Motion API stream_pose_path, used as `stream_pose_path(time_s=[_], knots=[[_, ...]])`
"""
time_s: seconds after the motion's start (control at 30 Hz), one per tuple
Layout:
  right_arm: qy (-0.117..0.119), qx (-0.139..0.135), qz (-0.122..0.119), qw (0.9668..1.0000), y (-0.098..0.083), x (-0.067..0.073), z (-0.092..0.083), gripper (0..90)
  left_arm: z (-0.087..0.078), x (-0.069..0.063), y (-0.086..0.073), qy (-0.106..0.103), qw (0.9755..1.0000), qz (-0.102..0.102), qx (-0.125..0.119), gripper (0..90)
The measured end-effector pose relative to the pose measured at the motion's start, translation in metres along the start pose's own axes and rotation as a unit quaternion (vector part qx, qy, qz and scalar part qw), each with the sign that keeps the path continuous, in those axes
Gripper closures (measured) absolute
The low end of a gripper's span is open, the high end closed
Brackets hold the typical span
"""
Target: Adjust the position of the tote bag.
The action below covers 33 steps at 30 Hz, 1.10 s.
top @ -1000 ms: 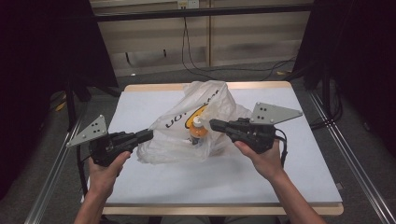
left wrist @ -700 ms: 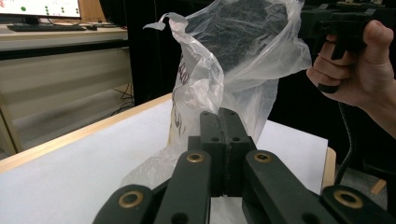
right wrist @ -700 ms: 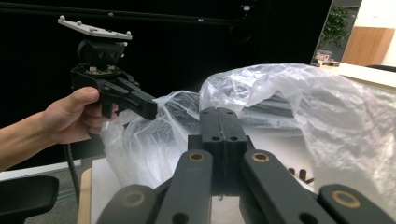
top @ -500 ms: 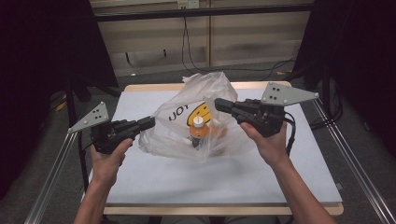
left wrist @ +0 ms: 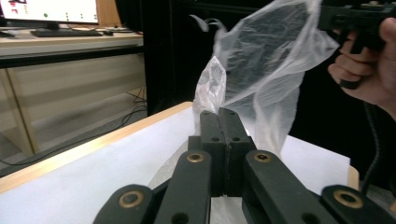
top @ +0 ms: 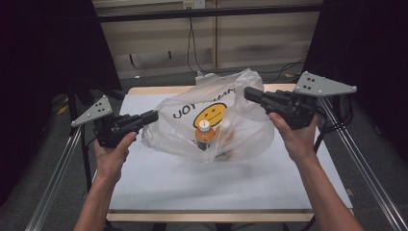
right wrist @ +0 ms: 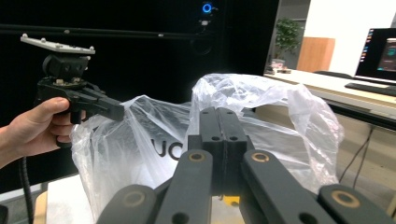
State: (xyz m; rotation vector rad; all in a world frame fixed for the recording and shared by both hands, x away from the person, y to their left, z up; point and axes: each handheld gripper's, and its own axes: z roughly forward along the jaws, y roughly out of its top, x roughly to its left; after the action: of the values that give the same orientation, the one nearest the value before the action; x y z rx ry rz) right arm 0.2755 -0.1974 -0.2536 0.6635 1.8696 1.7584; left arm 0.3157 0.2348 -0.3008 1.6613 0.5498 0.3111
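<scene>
Plastic bag [top: 211, 120], clamped by both grippers' fingers, seemingly half-hides an orange bottle [top: 204, 136].

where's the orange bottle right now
In the high view the orange bottle stands inside the clear plastic bag at the table's middle, below the smiley print, between the two grippers.

A: Right gripper [right wrist: 223, 111] – jaws?
B: Shut tight, pressed together, w/ thin plastic of the bag [right wrist: 154, 140] pinched at the tips.
A: Bag itself?
B: Clear plastic, puffed up round the jaws, dark letters on the side. Small yellow bit under the jaws, can't tell what.
A: Other side?
B: Left gripper [right wrist: 116, 111] at the pic's left, held in a hand [right wrist: 35, 123], grey plate on top, its tip at the bag's edge. Cable hangs below the hand.
A: Bkgd?
B: Dark wall, blue ring light [right wrist: 207, 8] up top; desk w/ monitor [right wrist: 382, 49] + plant [right wrist: 286, 35] far right.
</scene>
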Motion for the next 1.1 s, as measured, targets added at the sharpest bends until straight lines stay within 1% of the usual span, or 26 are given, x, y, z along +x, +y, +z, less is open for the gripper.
stream_pose_path(time_s=[0.03, 0.07, 0.1, 0.17, 0.2, 0.23, 0.27, 0.37, 0.4, 0.43, 0.47, 0.5, 0.53, 0.57, 0.63, 0.73, 0.77, 0.8, 0.83, 0.87, 0.9, 0.93, 0.97, 1.03, 1.07, 1.1], knots=[[-0.009, -0.002, 0.000, 1.0000, 0.001, -0.002, -0.003, 90.0, 0.000, 0.002, 0.000, -0.001, 1.0000, -0.005, -0.002, 90.0], [-0.014, -0.003, 0.000, 0.9999, 0.001, -0.003, -0.006, 90.0, -0.002, 0.004, 0.000, 0.006, 1.0000, -0.005, 0.003, 90.0], [-0.020, -0.004, 0.000, 0.9998, 0.001, -0.006, -0.009, 90.0, -0.002, 0.006, -0.001, 0.003, 1.0000, -0.004, 0.001, 90.0], [-0.032, -0.004, 0.003, 0.9995, 0.001, -0.009, -0.014, 90.0, -0.003, 0.009, -0.001, 0.006, 1.0000, -0.004, 0.002, 90.0], [-0.032, -0.004, 0.003, 0.9995, 0.001, -0.009, -0.014, 90.0, -0.004, 0.010, -0.002, 0.012, 0.9999, -0.008, 0.004, 90.0], [-0.040, -0.006, 0.006, 0.9992, -0.001, -0.013, -0.018, 90.0, -0.005, 0.014, -0.003, 0.015, 0.9998, -0.012, 0.006, 90.0], [-0.043, -0.005, 0.007, 0.9990, -0.002, -0.015, -0.020, 90.0, -0.006, 0.015, -0.005, 0.015, 0.9998, -0.016, 0.004, 90.0], [-0.051, 0.001, 0.013, 0.9986, -0.007, -0.021, -0.024, 90.0, -0.006, 0.019, -0.008, 0.018, 0.9997, -0.016, 0.002, 90.0], [-0.053, 0.002, 0.013, 0.9985, -0.009, -0.023, -0.024, 90.0, -0.006, 0.021, -0.010, 0.021, 0.9995, -0.022, 0.002, 90.0], [-0.058, 0.004, 0.015, 0.9982, -0.011, -0.025, -0.025, 90.0, -0.007, 0.023, -0.011, 0.024, 0.9995, -0.019, 0.007, 90.0], [-0.058, 0.004, 0.015, 0.9982, -0.011, -0.025, -0.025, 90.0, -0.007, 0.023, -0.011, 0.024, 0.9995, -0.019, 0.007, 90.0], [-0.063, 0.010, 0.020, 0.9978, -0.015, -0.029, -0.027, 90.0, -0.007, 0.027, -0.013, 0.029, 0.9992, -0.026, 0.007, 90.0], [-0.067, 0.011, 0.022, 0.9974, -0.017, -0.031, -0.028, 90.0, -0.008, 0.029, -0.015, 0.027, 0.9992, -0.027, 0.006, 90.0], [-0.070, 0.012, 0.023, 0.9972, -0.018, -0.032, -0.029, 90.0, -0.008, 0.030, -0.016, 0.031, 0.9991, -0.028, 0.009, 90.0], [-0.075, 0.016, 0.026, 0.9967, -0.020, -0.034, -0.032, 90.0, -0.007, 0.033, -0.020, 0.030, 0.9989, -0.035, 0.011, 90.0], [-0.080, 0.017, 0.027, 0.9963, -0.023, -0.036, -0.035, 90.0, -0.005, 0.035, -0.024, 0.031, 0.9988, -0.033, 0.019, 90.0], [-0.083, 0.019, 0.030, 0.9959, -0.024, -0.037, -0.037, 90.0, -0.003, 0.036, -0.028, 0.036, 0.9983, -0.039, 0.025, 90.0], [-0.091, 0.022, 0.033, 0.9950, -0.029, -0.039, -0.041, 90.0, 0.002, 0.037, -0.034, 0.036, 0.9978, -0.044, 0.033, 90.0], [-0.093, 0.023, 0.038, 0.9947, -0.032, -0.041, -0.043, 90.0, 0.004, 0.038, -0.036, 0.028, 0.9980, -0.044, 0.034, 90.0], [-0.096, 0.024, 0.040, 0.9943, -0.034, -0.042, -0.044, 90.0, 0.007, 0.038, -0.039, 0.027, 0.9979, -0.045, 0.038, 90.0], [-0.097, 0.026, 0.045, 0.9939, -0.037, -0.043, -0.045, 90.0, 0.009, 0.039, -0.041, 0.023, 0.9979, -0.049, 0.036, 90.0], [-0.100, 0.028, 0.043, 0.9937, -0.040, -0.044, -0.045, 90.0, 0.010, 0.039, -0.041, 0.023, 0.9980, -0.045, 0.038, 90.0], [-0.102, 0.031, 0.046, 0.9933, -0.042, -0.044, -0.046, 90.0, 0.012, 0.039, -0.042, 0.022, 0.9978, -0.050, 0.037, 90.0], [-0.105, 0.033, 0.050, 0.9926, -0.046, -0.046, -0.049, 90.0, 0.013, 0.040, -0.040, 0.030, 0.9976, -0.044, 0.043, 90.0], [-0.105, 0.033, 0.050, 0.9926, -0.046, -0.046, -0.049, 90.0, 0.013, 0.040, -0.040, 0.030, 0.9976, -0.044, 0.043, 90.0], [-0.107, 0.032, 0.054, 0.9923, -0.048, -0.048, -0.051, 90.0, 0.013, 0.041, -0.040, 0.024, 0.9979, -0.048, 0.038, 90.0]])
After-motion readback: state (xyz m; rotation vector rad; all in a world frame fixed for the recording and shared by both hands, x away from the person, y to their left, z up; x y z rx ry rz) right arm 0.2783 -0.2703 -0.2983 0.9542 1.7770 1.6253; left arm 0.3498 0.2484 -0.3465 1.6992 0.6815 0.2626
